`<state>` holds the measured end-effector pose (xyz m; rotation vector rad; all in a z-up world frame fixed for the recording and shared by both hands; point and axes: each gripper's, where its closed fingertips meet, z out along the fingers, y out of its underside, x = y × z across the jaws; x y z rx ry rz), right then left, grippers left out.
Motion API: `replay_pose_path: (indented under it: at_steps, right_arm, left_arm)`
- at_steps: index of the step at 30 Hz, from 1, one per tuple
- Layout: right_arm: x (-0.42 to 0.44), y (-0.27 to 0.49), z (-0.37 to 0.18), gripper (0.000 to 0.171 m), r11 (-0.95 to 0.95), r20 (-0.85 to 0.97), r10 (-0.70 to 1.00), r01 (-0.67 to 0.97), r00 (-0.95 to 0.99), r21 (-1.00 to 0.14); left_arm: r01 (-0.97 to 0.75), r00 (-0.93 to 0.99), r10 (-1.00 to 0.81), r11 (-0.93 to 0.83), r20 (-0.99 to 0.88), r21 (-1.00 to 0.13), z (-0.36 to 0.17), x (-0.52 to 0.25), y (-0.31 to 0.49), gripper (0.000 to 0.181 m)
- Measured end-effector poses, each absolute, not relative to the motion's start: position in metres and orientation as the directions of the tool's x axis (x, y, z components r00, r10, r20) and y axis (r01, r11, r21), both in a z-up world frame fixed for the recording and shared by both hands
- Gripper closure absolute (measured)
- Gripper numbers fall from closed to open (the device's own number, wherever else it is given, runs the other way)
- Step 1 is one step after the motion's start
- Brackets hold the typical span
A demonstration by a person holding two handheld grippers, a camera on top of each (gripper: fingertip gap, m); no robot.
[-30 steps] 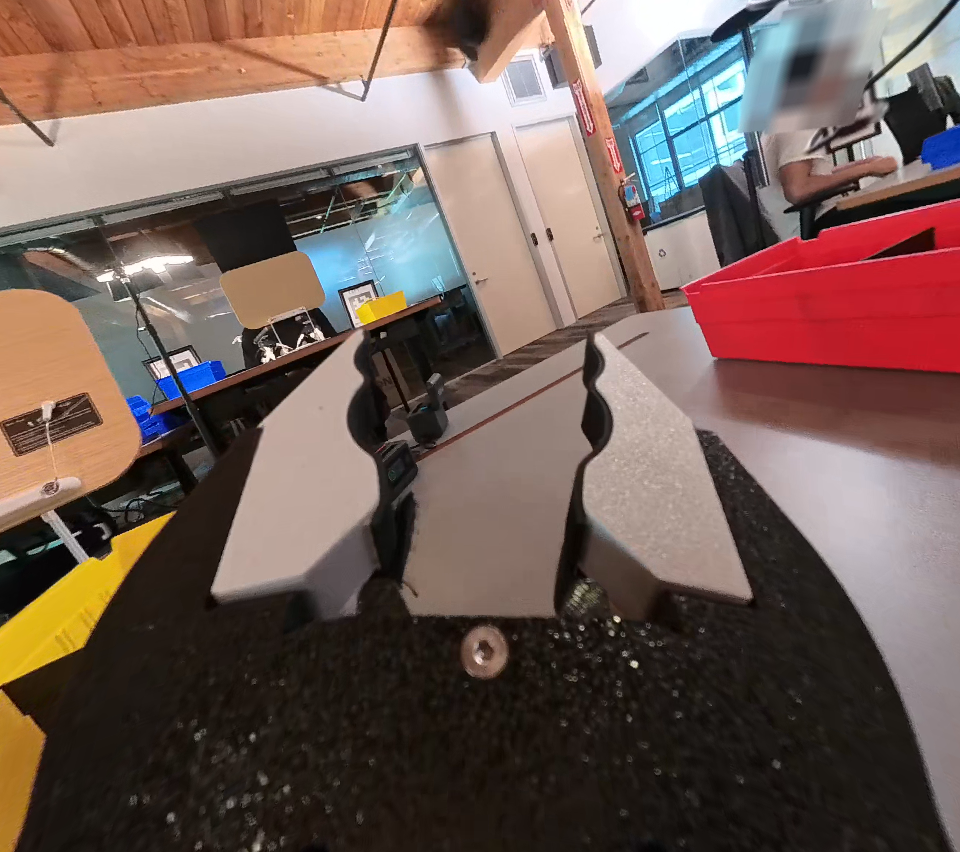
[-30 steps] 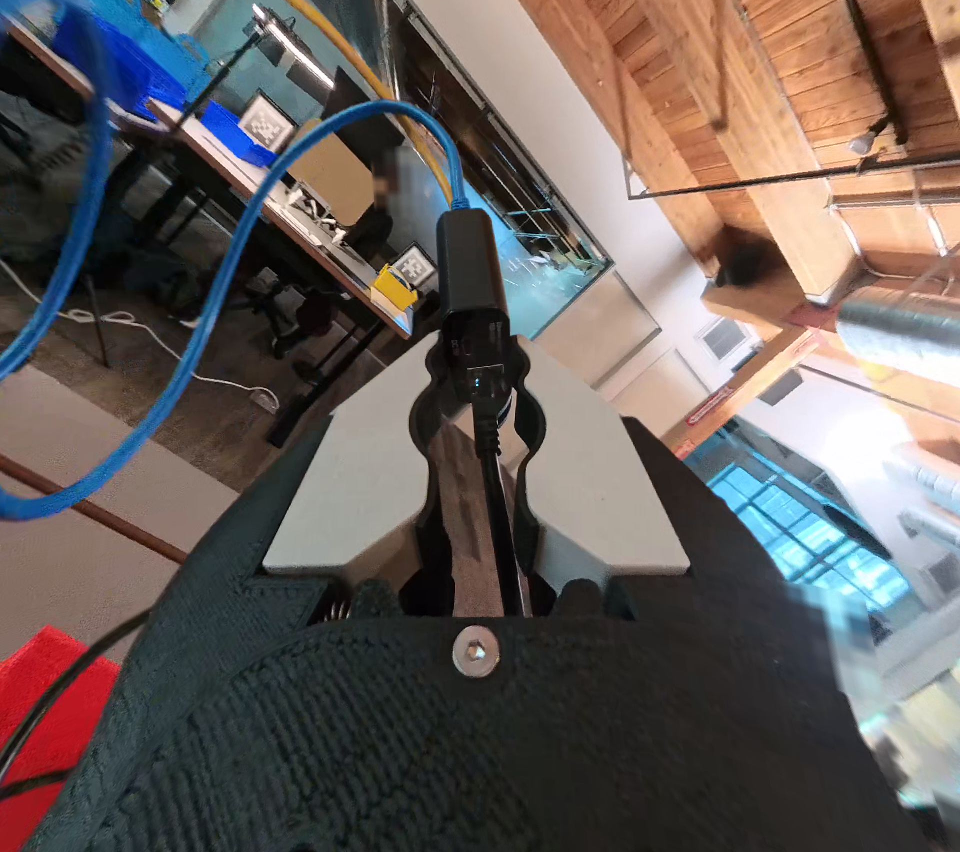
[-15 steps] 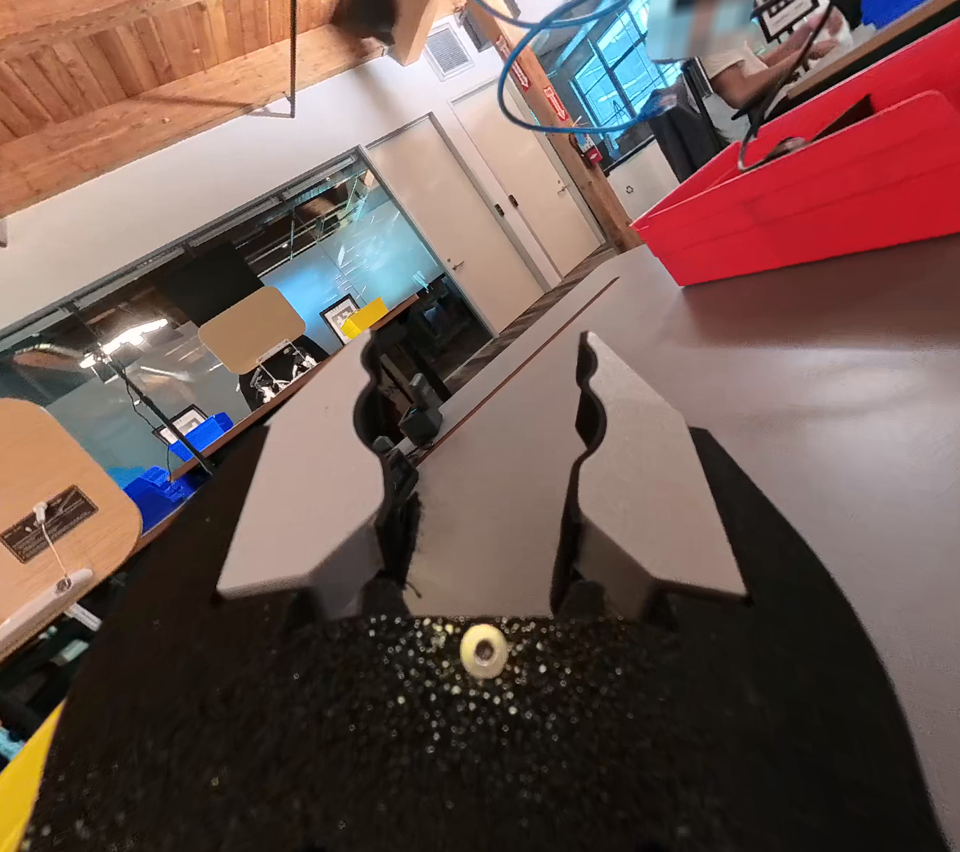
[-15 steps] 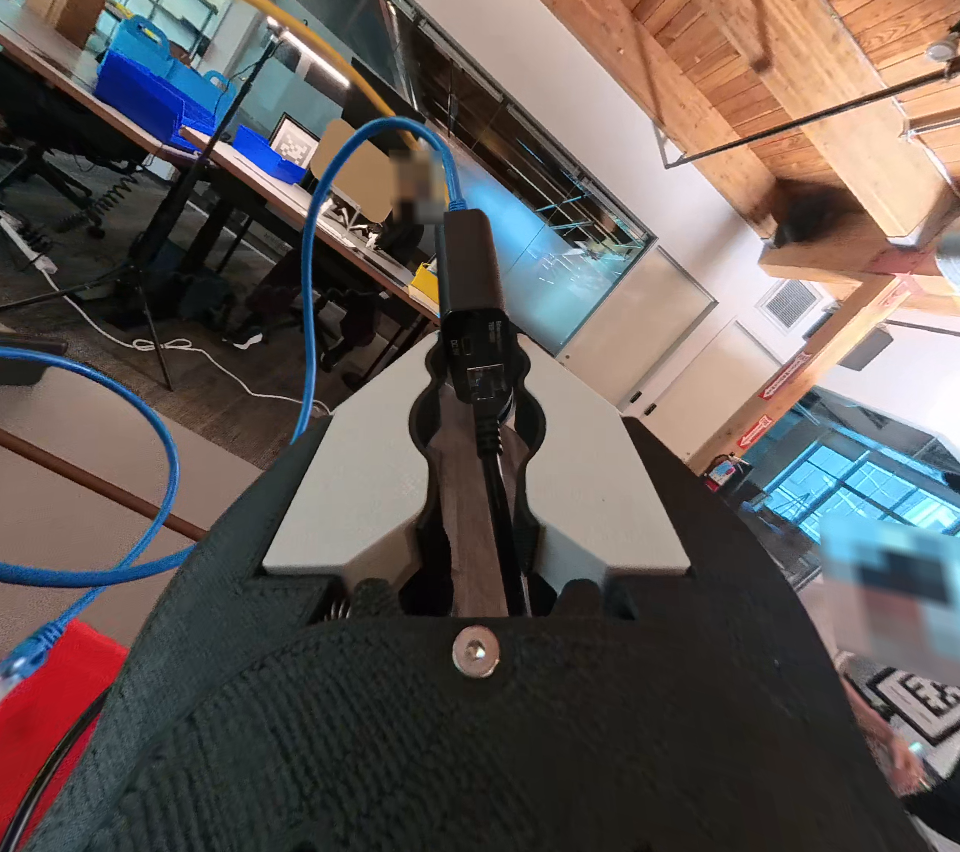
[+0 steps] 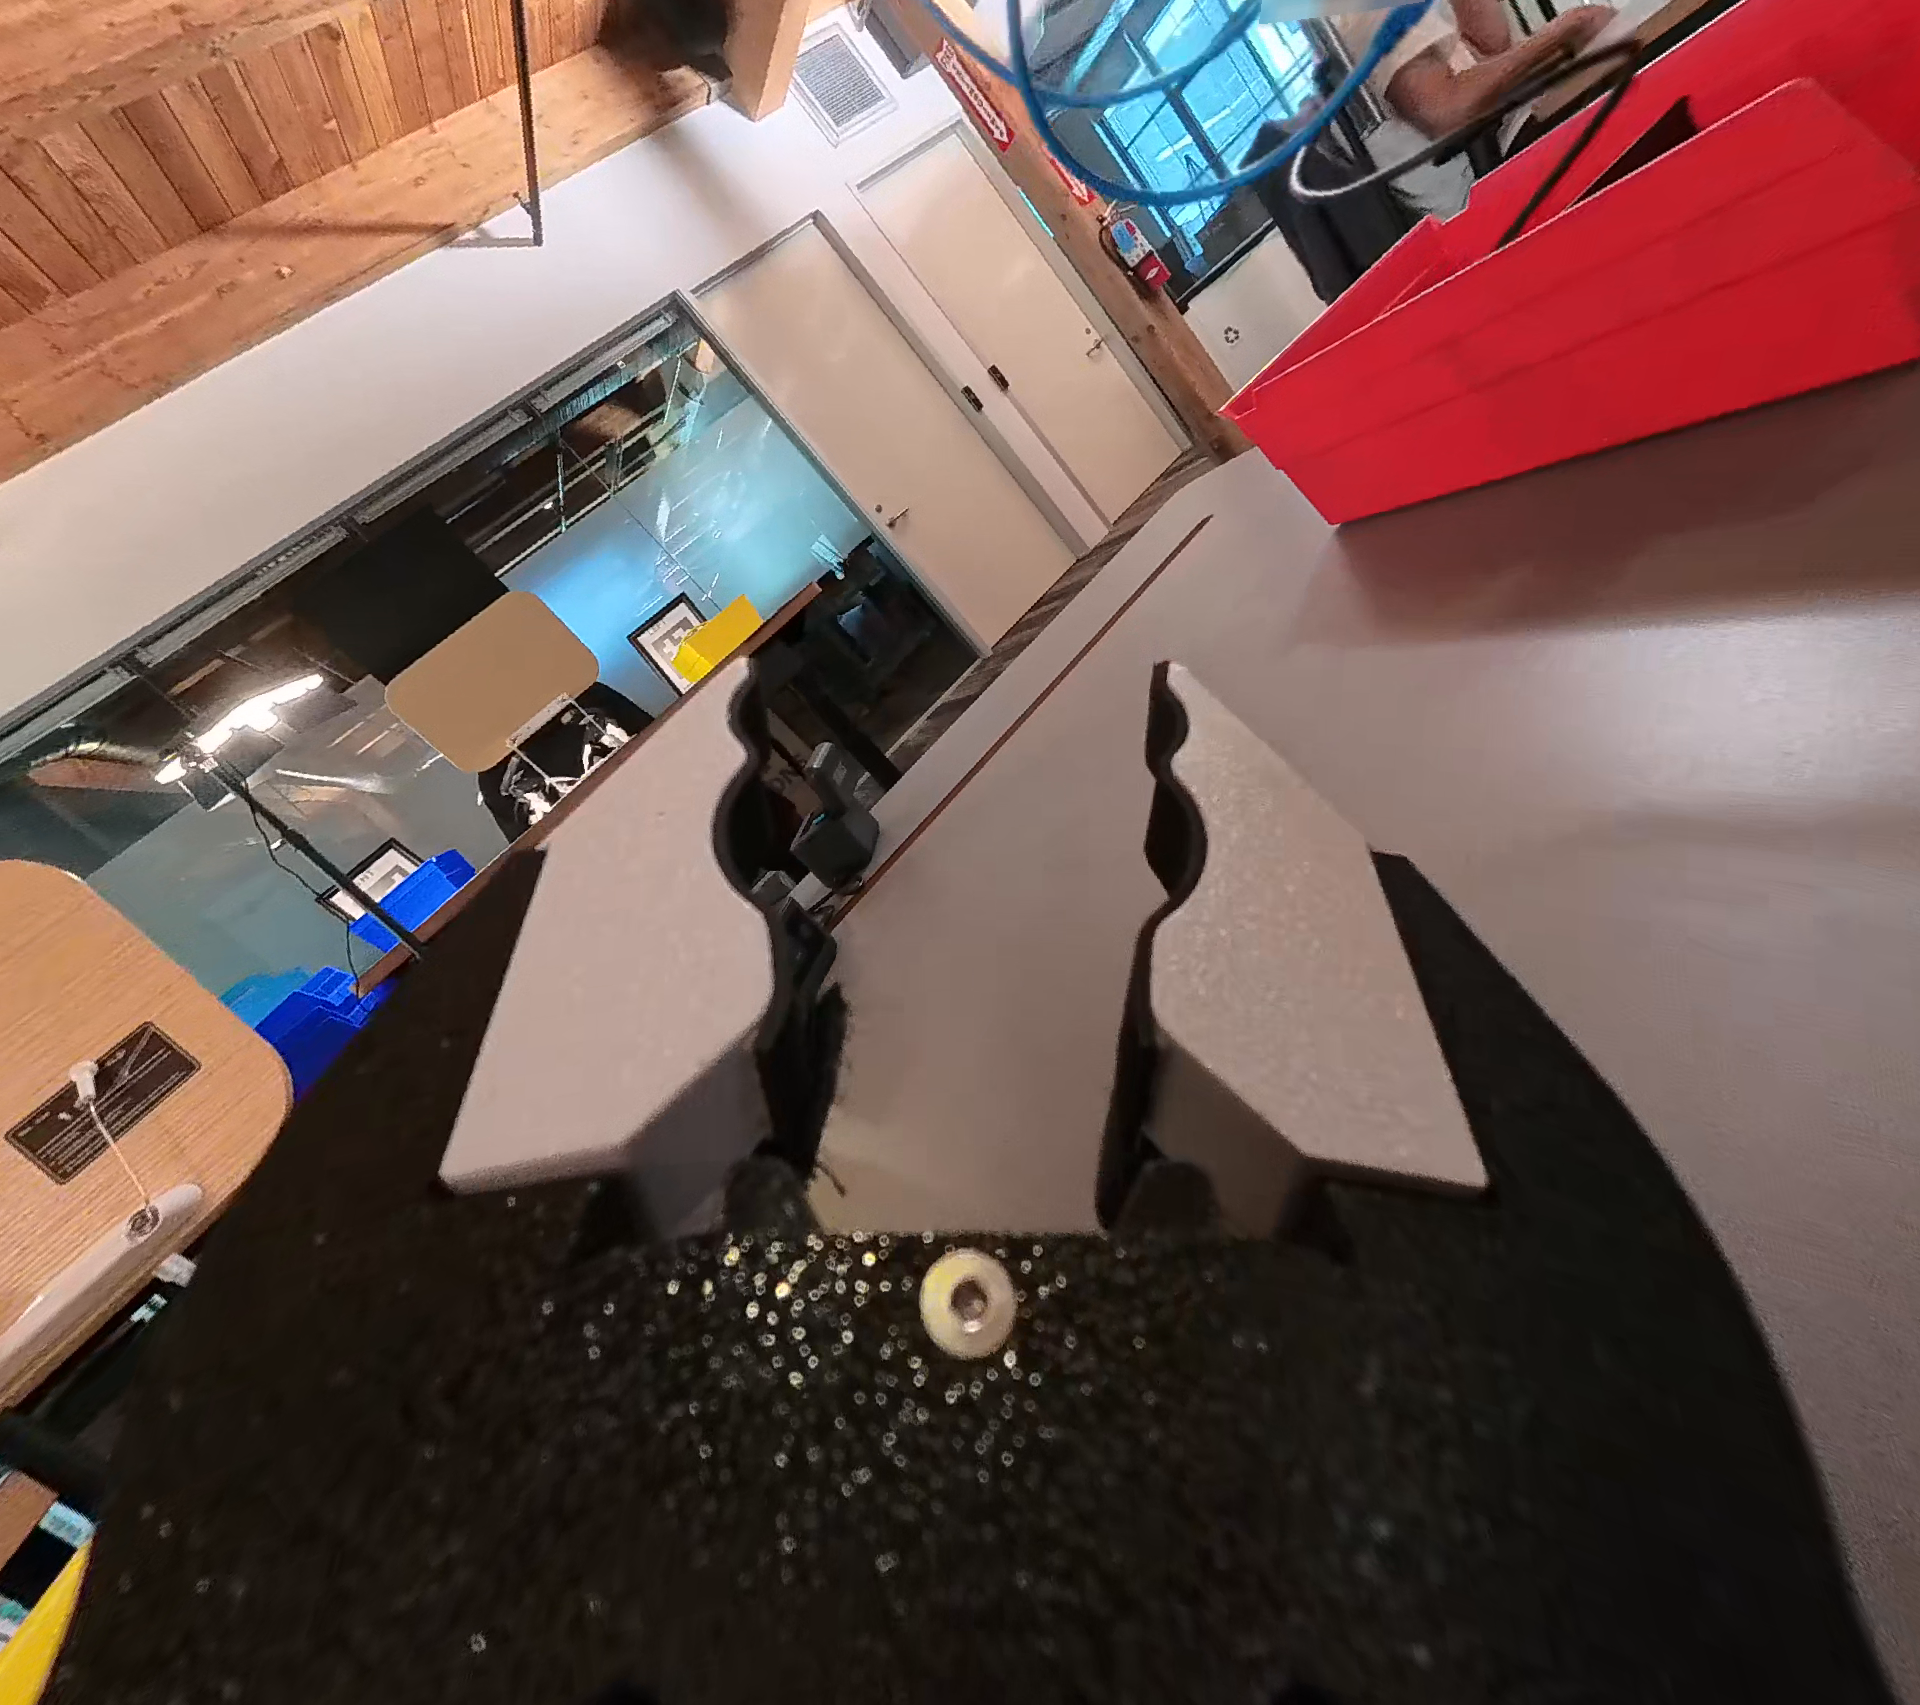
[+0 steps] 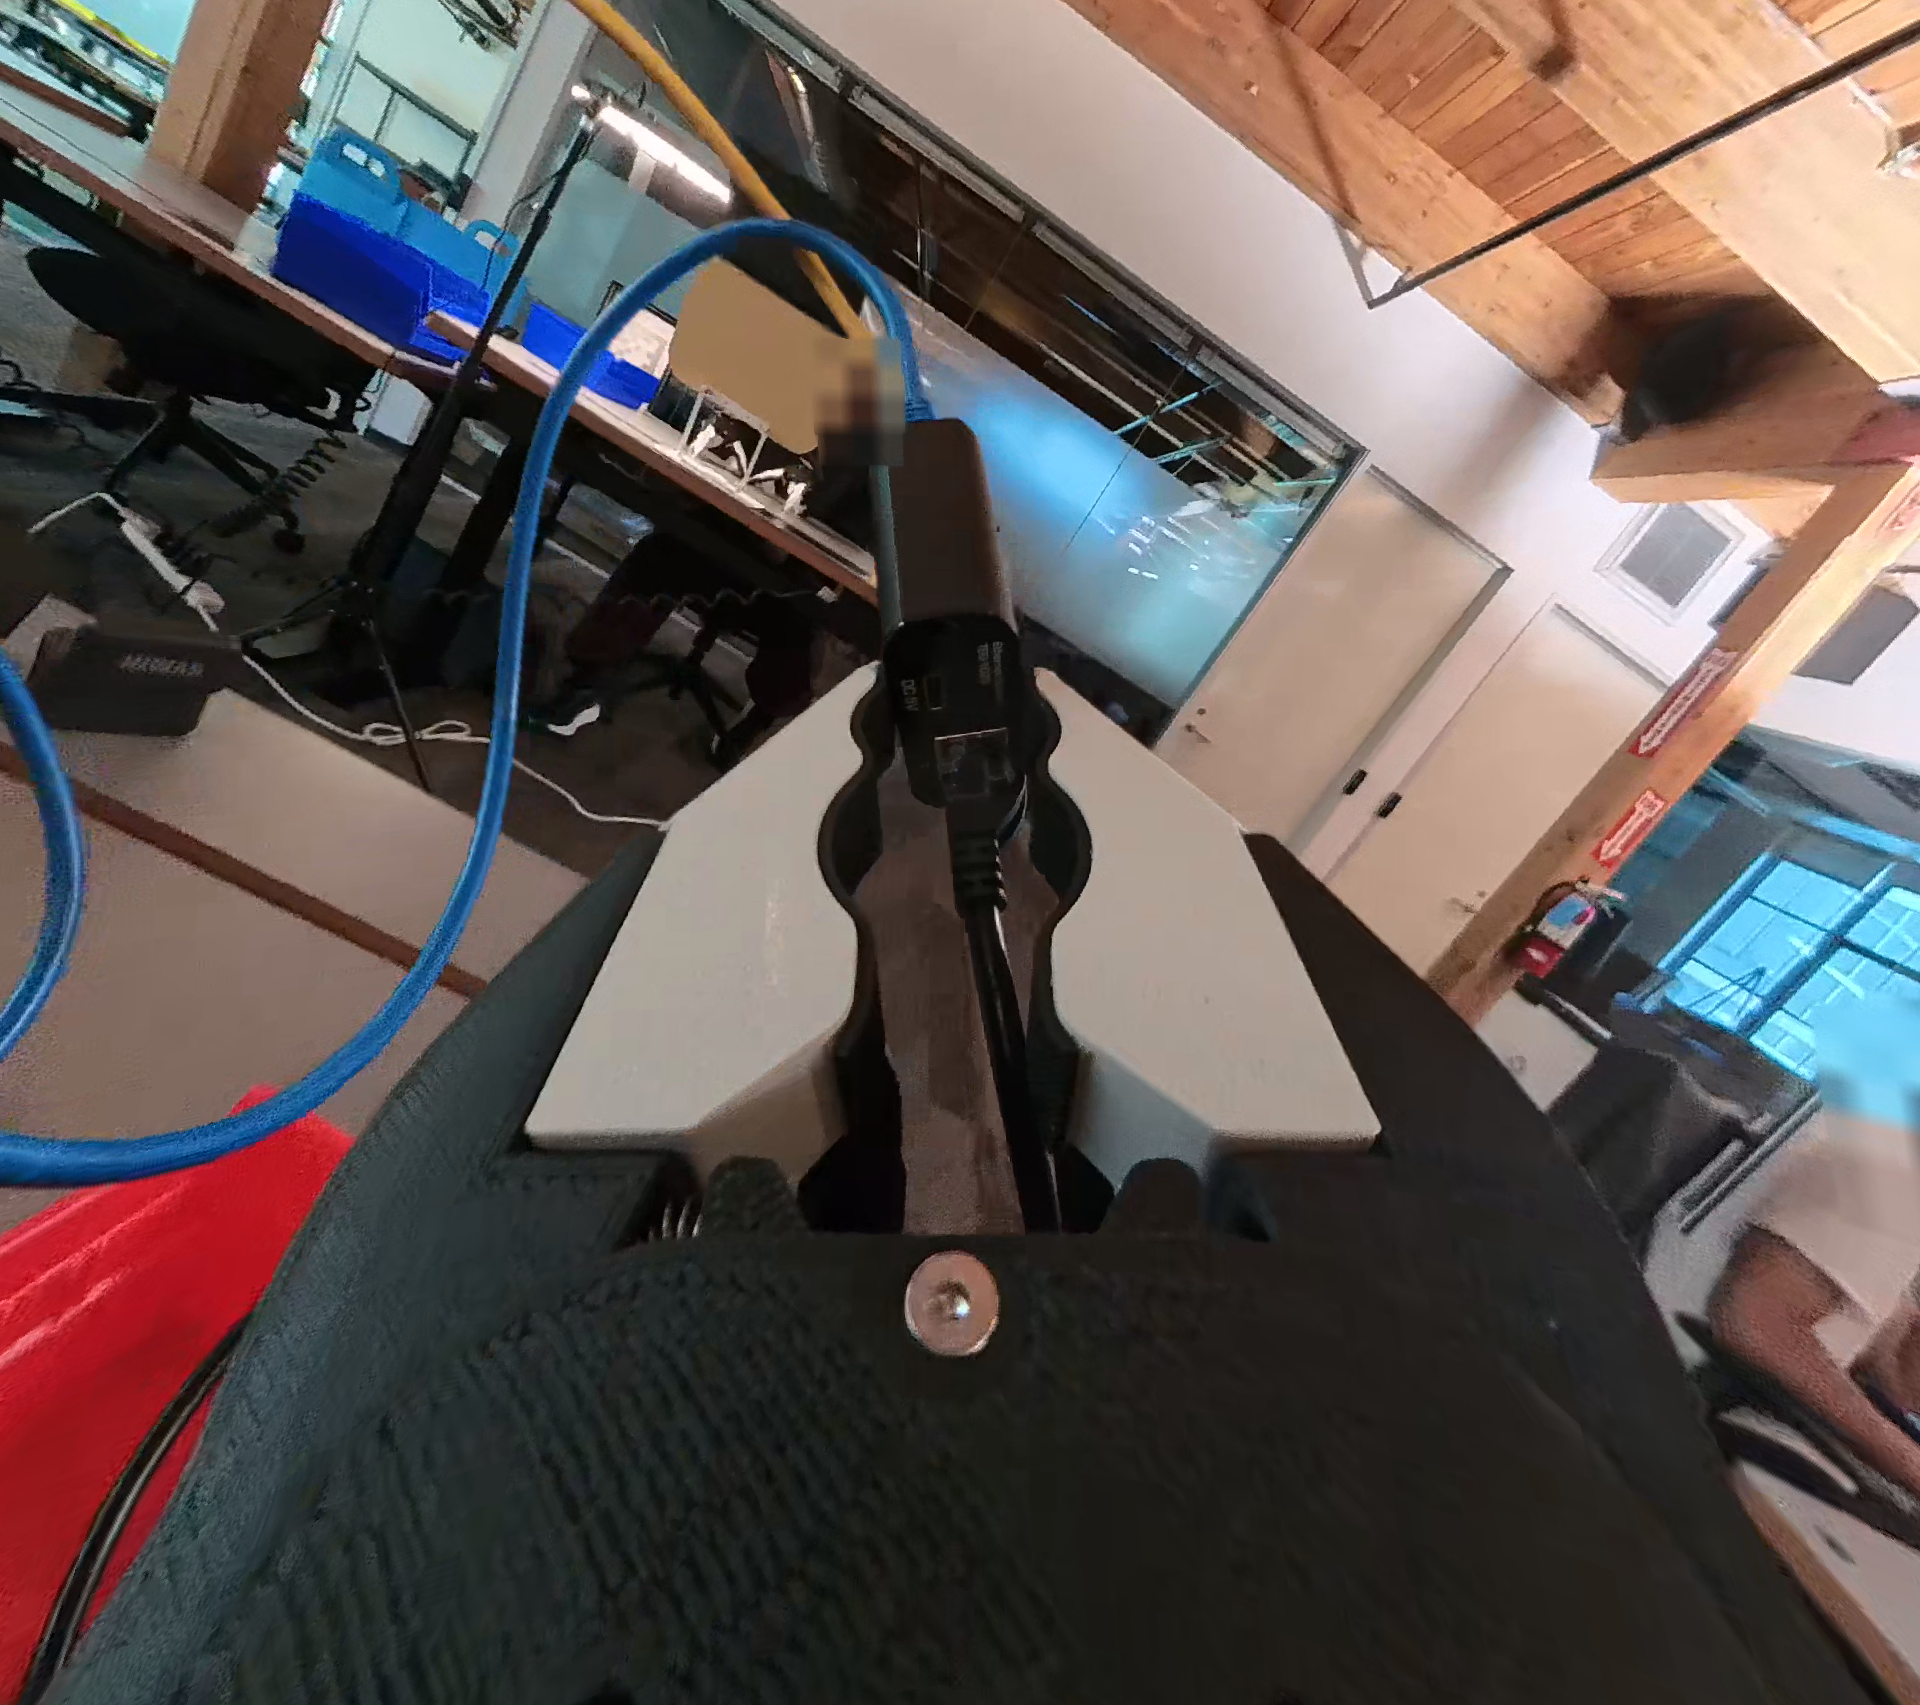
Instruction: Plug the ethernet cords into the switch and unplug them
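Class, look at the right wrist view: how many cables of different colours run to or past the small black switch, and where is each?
3. A blue ethernet cable loops left from the small black switch's far end; a yellow cable arcs behind it; a black cord exits its near end. Others may be hidden.

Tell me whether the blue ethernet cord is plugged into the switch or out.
Plugged in: the blue cord runs into the far end of the black switch, clamped in the right gripper.

Switch between right claw tips; bin on table, perhaps behind-right.
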<state>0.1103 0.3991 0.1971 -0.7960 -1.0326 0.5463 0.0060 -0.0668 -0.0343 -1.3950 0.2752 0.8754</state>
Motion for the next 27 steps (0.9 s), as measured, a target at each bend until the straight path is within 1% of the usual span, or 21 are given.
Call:
replay_pose_path:
  at_steps: [6, 12, 15, 21, 25, 27]
  right_arm:
    - [0.118, 0.42, 0.141, 0.15, 0.513, 0.467, 0.767, 0.017, 0.441, -0.858]
    - [0.134, 0.438, 0.113, 0.15, 0.433, 0.395, 0.795, 0.024, 0.46, -0.901]
    - [0.134, 0.434, 0.102, 0.15, 0.424, 0.402, 0.82, 0.039, 0.407, -0.905]
    - [0.121, 0.409, 0.074, 0.15, 0.407, 0.416, 0.88, 0.089, 0.23, -0.909]
    - [0.113, 0.397, 0.064, 0.149, 0.278, 0.285, 0.946, 0.068, 0.153, -0.958]
    - [0.108, 0.392, 0.057, 0.149, 0.197, 0.206, 0.972, 0.091, 0.111, -0.976]
  left_arm:
    - [-0.692, 0.653, 0.357, -0.077, -0.668, -0.718, -0.035, 0.011, -0.067, 0.112]
    - [-0.701, 0.647, 0.34, -0.086, -0.682, -0.708, -0.038, 0.013, -0.066, 0.113]
    - [-0.701, 0.647, 0.336, -0.09, -0.685, -0.707, -0.04, 0.014, -0.065, 0.114]
    - [-0.709, 0.64, 0.327, -0.096, -0.695, -0.698, -0.041, 0.016, -0.064, 0.115]
    - [-0.716, 0.634, 0.319, -0.1, -0.704, -0.691, -0.042, 0.018, -0.064, 0.115]
    - [-0.72, 0.631, 0.314, -0.104, -0.709, -0.687, -0.043, 0.019, -0.063, 0.116]
